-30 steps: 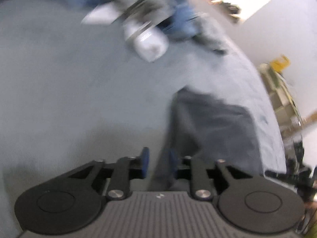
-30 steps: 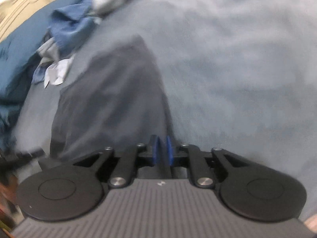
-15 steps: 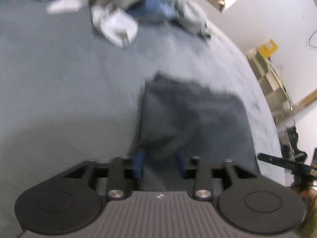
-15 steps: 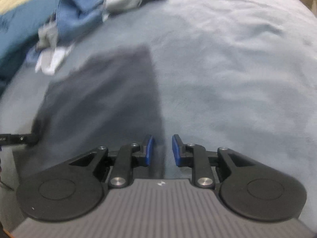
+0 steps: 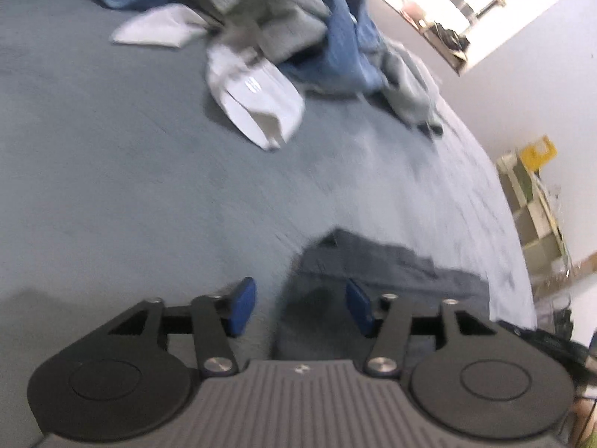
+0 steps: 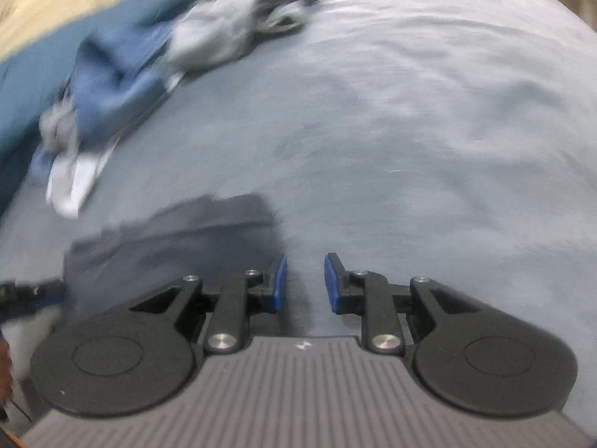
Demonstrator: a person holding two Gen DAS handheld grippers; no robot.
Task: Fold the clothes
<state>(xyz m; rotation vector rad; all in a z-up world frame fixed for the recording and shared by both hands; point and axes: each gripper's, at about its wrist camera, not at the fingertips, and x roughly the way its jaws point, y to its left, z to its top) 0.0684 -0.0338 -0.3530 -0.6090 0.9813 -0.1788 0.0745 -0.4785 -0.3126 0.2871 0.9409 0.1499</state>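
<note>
Left gripper (image 5: 300,308) agape over folded dark garment (image 5: 373,265) edge.

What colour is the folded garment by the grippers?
Dark grey garment; clearest in the left wrist view.

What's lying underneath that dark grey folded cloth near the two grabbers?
The dark grey cloth lies flat on the blue-grey bed cover, which shows all around it. Whatever sits directly beneath is hidden by the fabric; no bulge suggests anything there.

A bedroom: grey bedspread (image 5: 112,194), heaped laundry (image 5: 306,30), bright window (image 5: 485,3).
</note>
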